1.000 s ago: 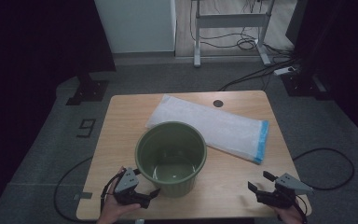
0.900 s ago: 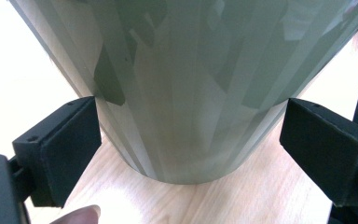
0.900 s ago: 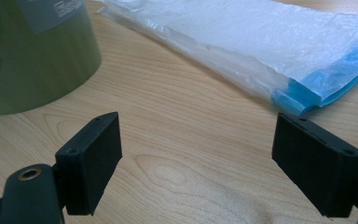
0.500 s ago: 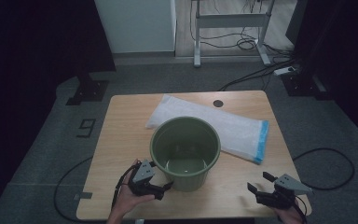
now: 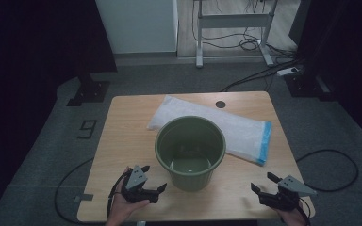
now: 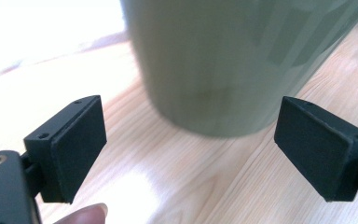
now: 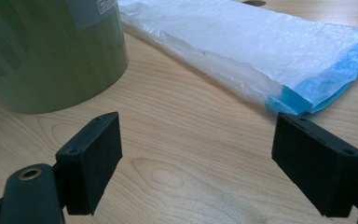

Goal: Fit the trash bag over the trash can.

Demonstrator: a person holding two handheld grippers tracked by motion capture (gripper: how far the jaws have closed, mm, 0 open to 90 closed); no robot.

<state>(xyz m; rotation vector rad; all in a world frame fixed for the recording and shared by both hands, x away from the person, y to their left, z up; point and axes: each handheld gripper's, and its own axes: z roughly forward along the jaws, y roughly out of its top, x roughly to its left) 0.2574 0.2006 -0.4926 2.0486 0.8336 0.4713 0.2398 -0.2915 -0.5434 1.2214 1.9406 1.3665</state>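
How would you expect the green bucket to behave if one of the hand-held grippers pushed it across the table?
The green bucket looks empty and thin-walled, so probably light for its size. It would likely slide readily on the smooth wooden table. Being tall with a base narrower than its rim, it may tip if pushed high; a low push from the left hand-held gripper seems safer.

Wooden table is seen w/ grey carpet under it. Beyond the left gripper, a white wall panel; metal desk frame & cables are spotted farther back. Sides are kept dark.
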